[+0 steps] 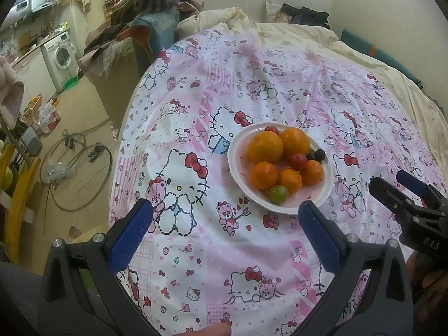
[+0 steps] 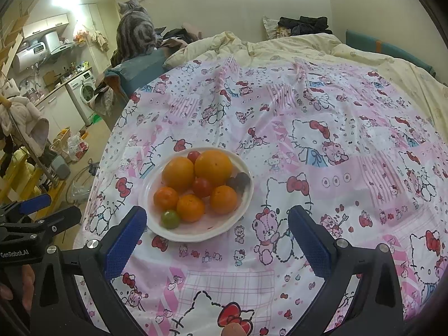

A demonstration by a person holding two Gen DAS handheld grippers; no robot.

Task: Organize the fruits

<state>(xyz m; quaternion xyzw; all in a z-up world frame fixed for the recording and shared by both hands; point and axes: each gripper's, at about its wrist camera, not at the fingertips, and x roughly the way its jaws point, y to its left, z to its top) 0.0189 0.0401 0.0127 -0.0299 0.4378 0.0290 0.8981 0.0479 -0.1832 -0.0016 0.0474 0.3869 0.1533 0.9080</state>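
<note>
A white plate [image 1: 327, 184] [image 2: 145, 193] sits on the pink cartoon-print sheet. It holds two large oranges [image 1: 265, 147] [image 2: 213, 167], three small tangerines [image 1: 263, 175] [image 2: 190, 207], red tomatoes [image 1: 297, 161] [image 2: 202, 186], a green tomato [image 1: 277, 194] [image 2: 170, 219] and dark grapes [image 1: 319, 154] [image 2: 239, 180]. My left gripper [image 1: 225, 215] is open and empty, just short of the plate's near rim. My right gripper [image 2: 217, 222] is open and empty, its jaws either side of the plate's near right edge. Each gripper shows in the other's view: the right one [image 1: 406, 193], the left one [image 2: 42, 210].
The sheet [image 1: 196, 106] covers a bed with a cream duvet [image 2: 280, 47] behind. A grey tabby cat [image 2: 135, 32] sits on a chair at the back left. The bed's left edge drops to a floor with hoses [image 1: 75, 162], bags and a washing machine [image 1: 60, 56].
</note>
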